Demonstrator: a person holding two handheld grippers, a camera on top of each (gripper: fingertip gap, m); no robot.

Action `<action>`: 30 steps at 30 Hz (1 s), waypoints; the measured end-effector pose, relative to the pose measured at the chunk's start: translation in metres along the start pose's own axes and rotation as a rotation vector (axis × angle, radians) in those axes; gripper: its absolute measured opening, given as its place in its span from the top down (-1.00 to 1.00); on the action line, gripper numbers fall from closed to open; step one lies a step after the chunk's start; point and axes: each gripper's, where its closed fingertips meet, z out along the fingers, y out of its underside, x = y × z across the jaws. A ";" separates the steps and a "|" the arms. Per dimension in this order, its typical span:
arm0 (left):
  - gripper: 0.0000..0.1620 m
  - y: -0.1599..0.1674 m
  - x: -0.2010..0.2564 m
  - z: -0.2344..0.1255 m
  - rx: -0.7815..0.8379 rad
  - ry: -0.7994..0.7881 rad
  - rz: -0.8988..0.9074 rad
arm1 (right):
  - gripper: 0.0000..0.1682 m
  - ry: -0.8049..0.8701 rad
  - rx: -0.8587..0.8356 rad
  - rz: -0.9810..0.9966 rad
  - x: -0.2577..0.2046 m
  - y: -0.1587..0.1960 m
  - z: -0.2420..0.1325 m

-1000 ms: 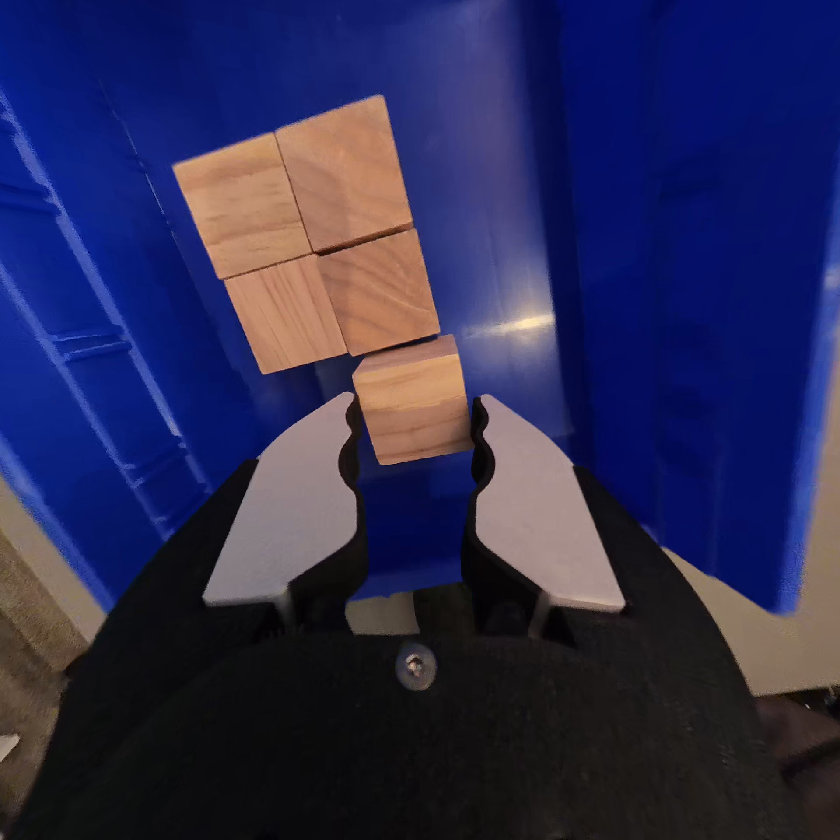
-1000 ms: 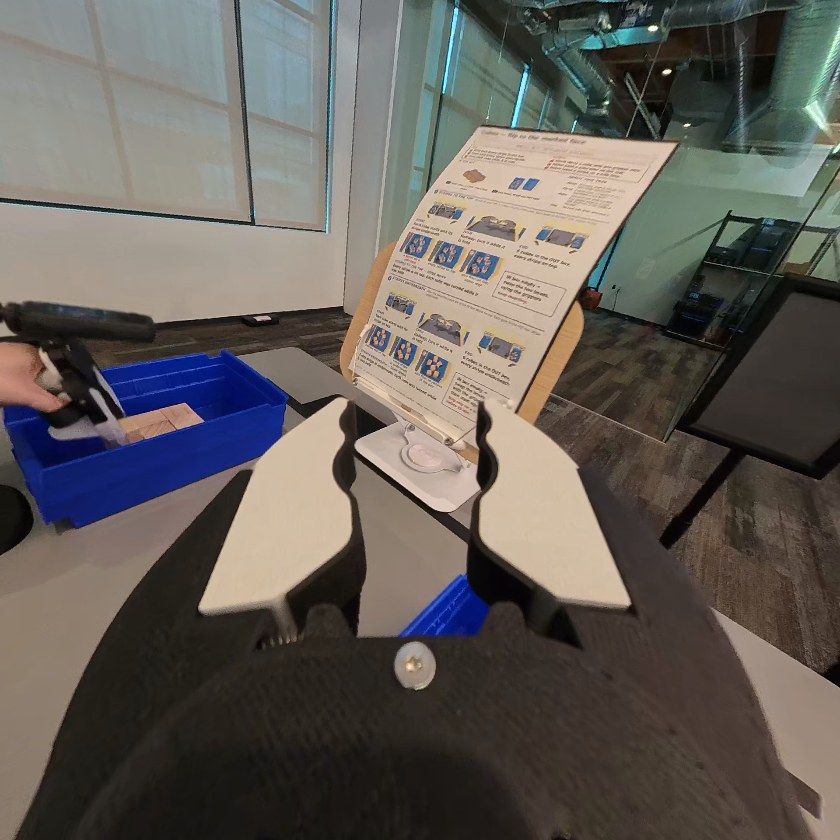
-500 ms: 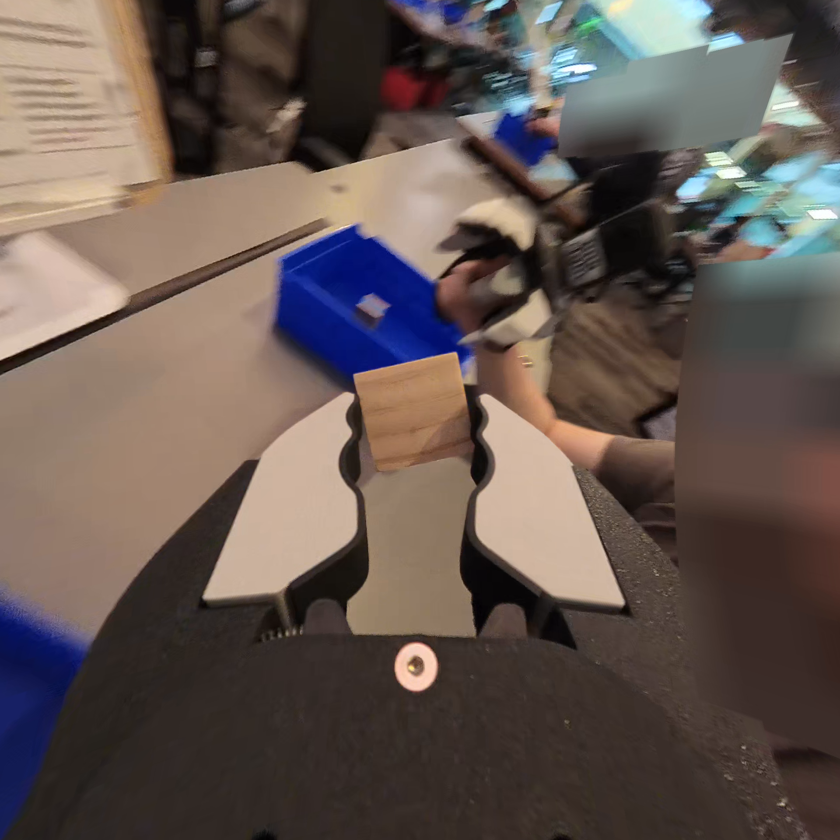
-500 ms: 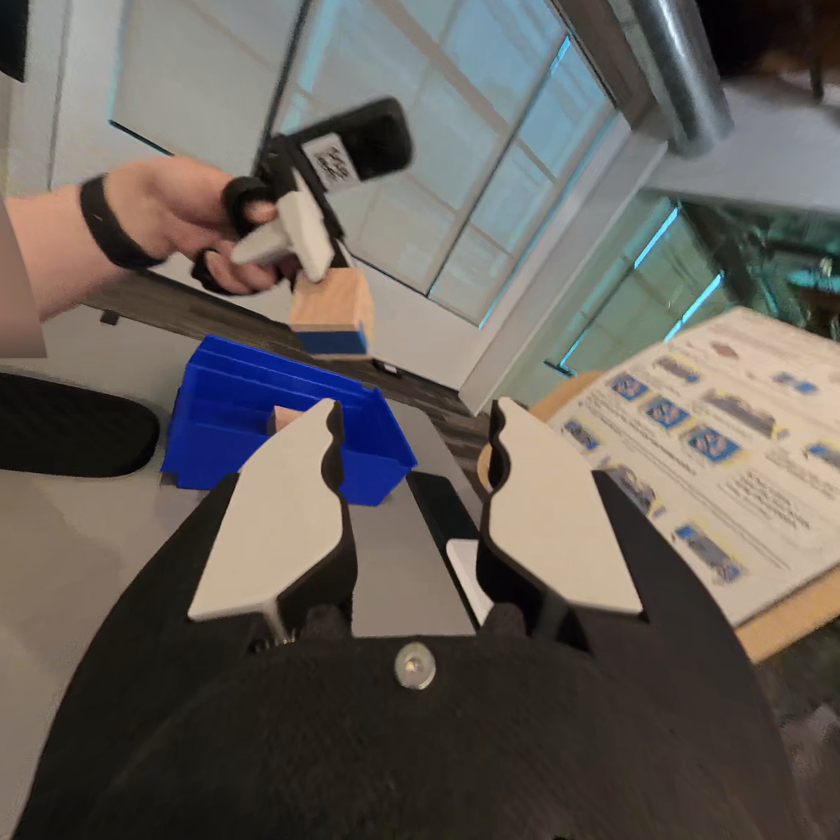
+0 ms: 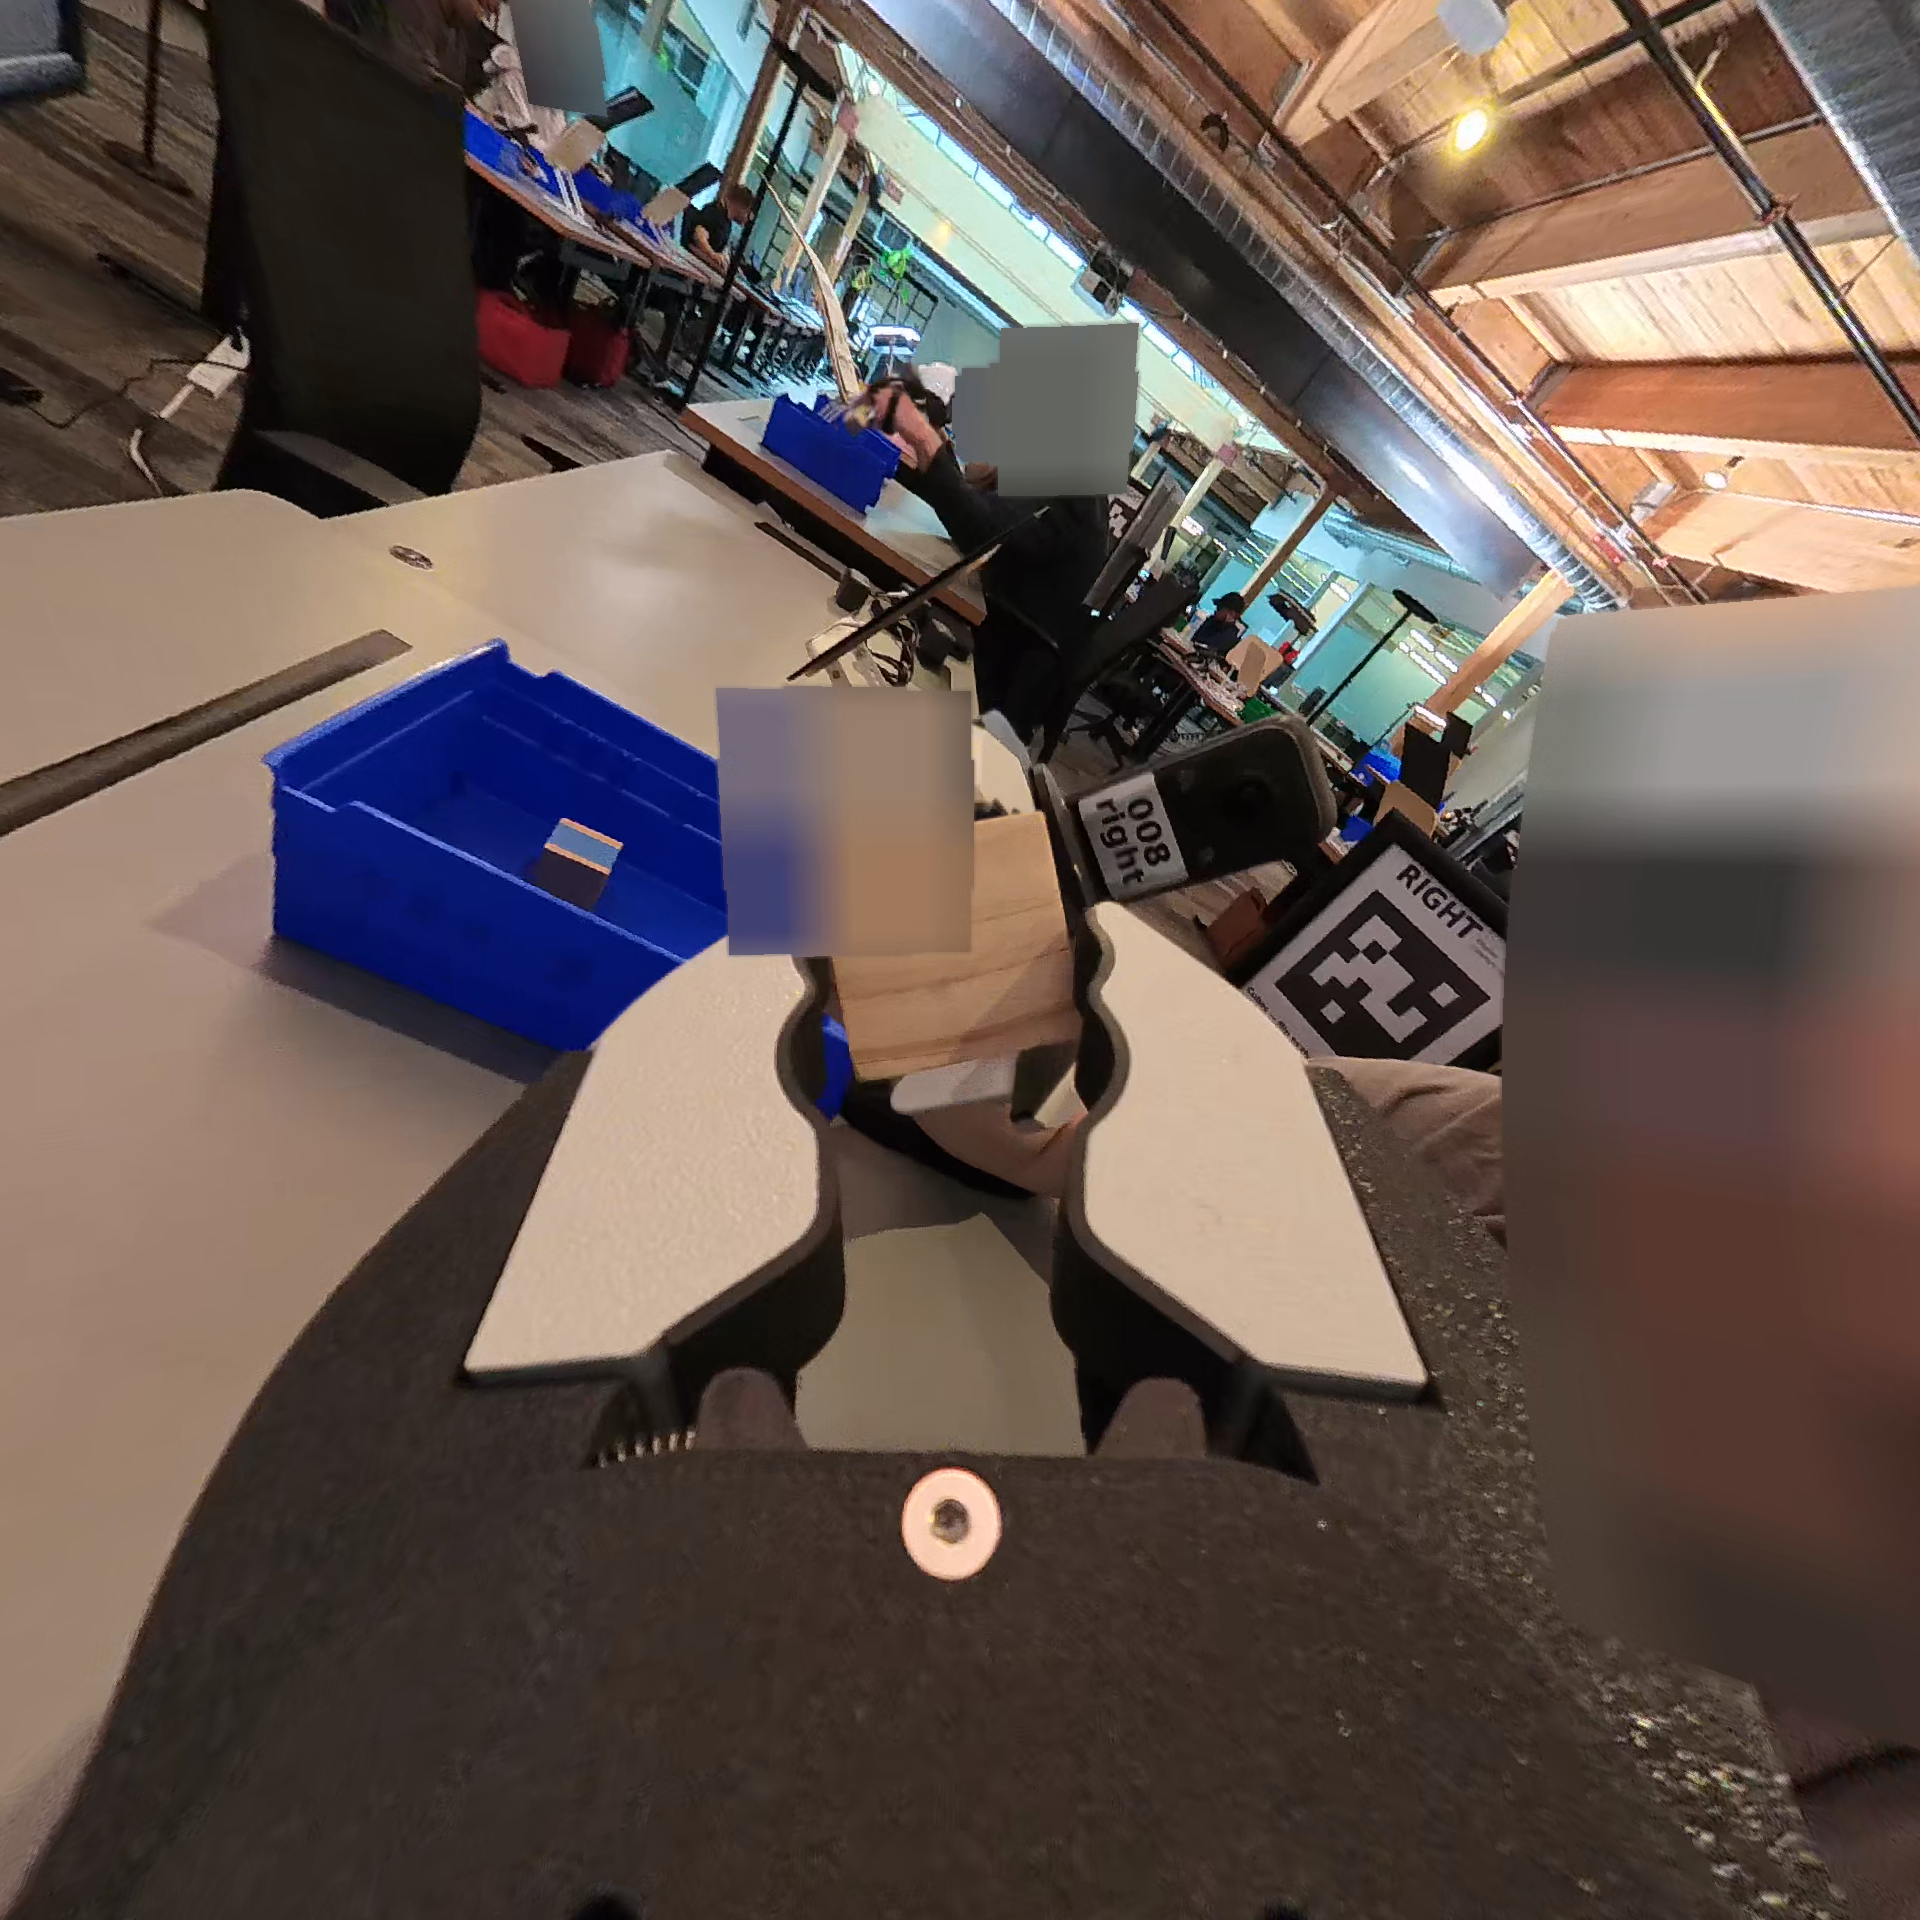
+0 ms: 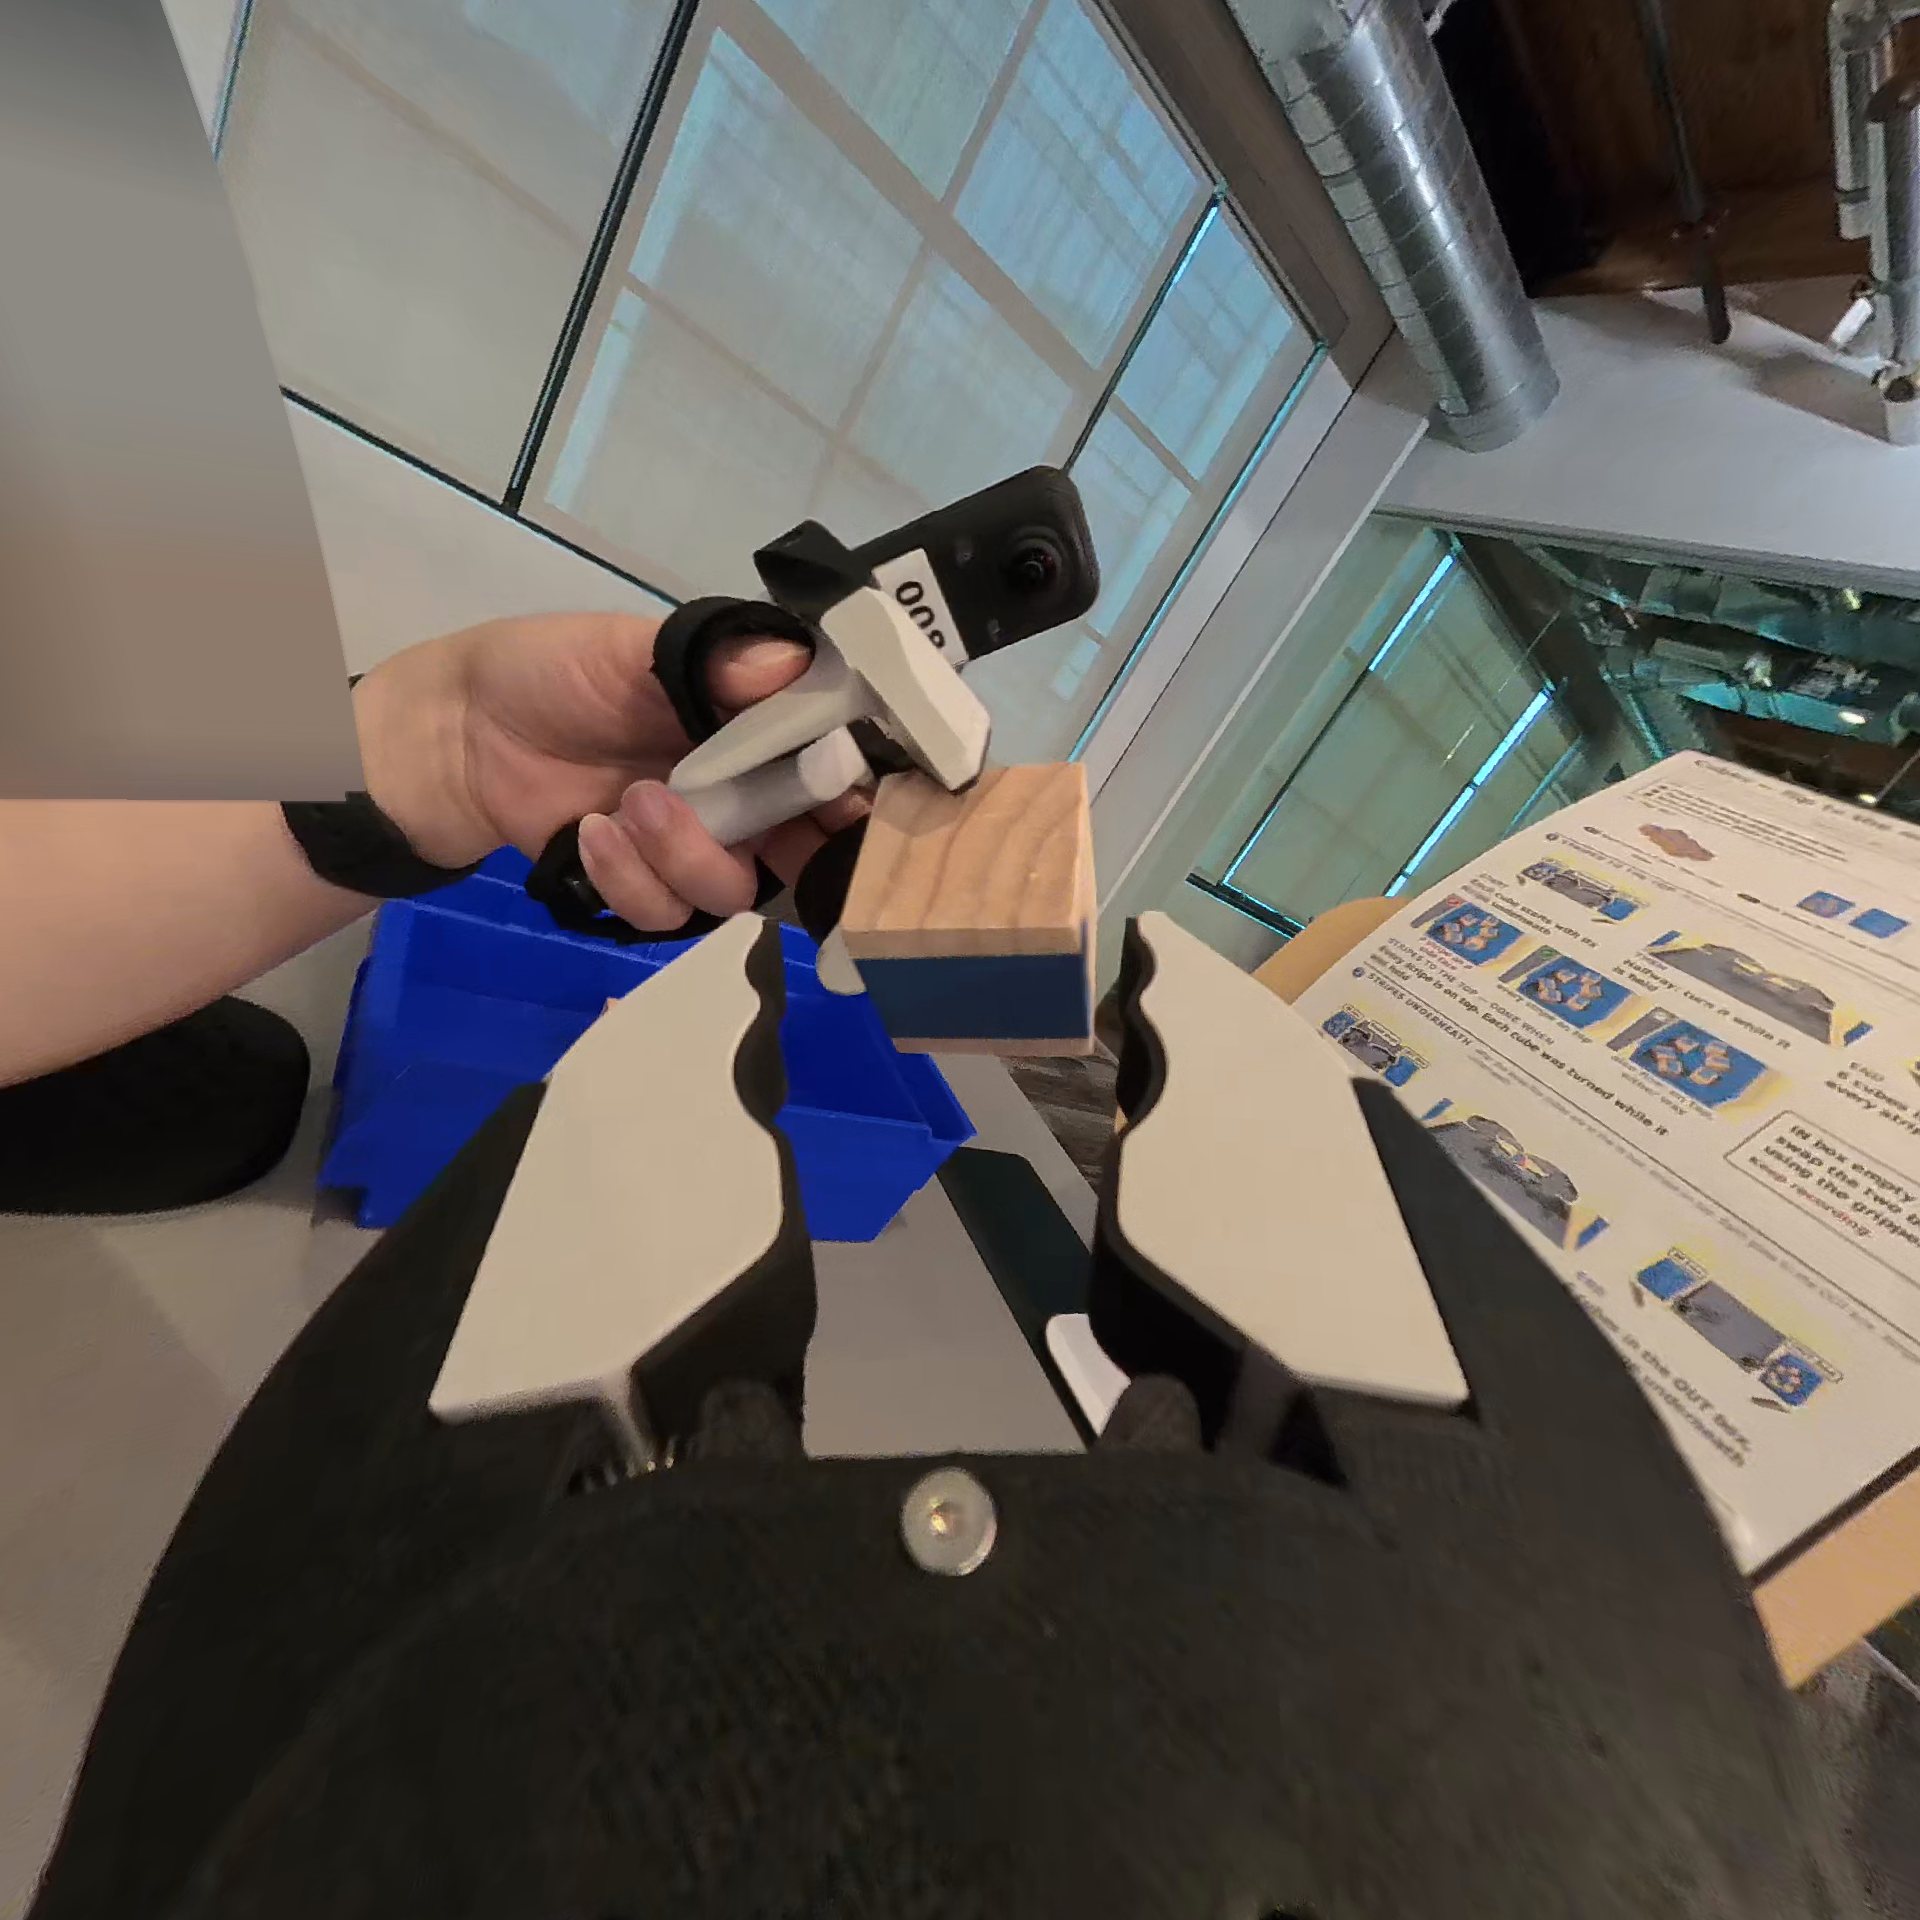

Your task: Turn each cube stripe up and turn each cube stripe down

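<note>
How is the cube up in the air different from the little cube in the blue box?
The held cube hangs in the left gripper, stripe on its side; the boxed cube sits alone in the blue box, stripe up. Both are wooden with a blue stripe.

The left tool [image 6: 894, 862] has carried its cube [image 6: 977, 914] from the bin up between the right tool's [image 6: 951, 987] spread fingers.

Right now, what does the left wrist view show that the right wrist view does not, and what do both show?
Only the left wrist view: a blue plastic bin with one striped cube inside.

Only the right wrist view: the blue stripe on the held wooden cube, and the printed instruction sheet.

Both: that cube, gripped by the left gripper, between the open right gripper's fingers.
</note>
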 end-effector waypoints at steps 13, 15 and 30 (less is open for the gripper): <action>0.44 0.007 -0.001 0.001 -0.001 0.037 -0.019 | 0.36 0.144 0.038 0.015 0.000 0.012 0.007; 0.44 0.008 0.003 0.002 -0.011 0.051 -0.016 | 0.44 0.155 0.058 -0.013 0.001 0.008 0.004; 0.27 0.005 -0.014 -0.033 -0.027 -0.184 0.087 | 0.45 0.199 -0.710 0.350 0.095 0.079 -0.090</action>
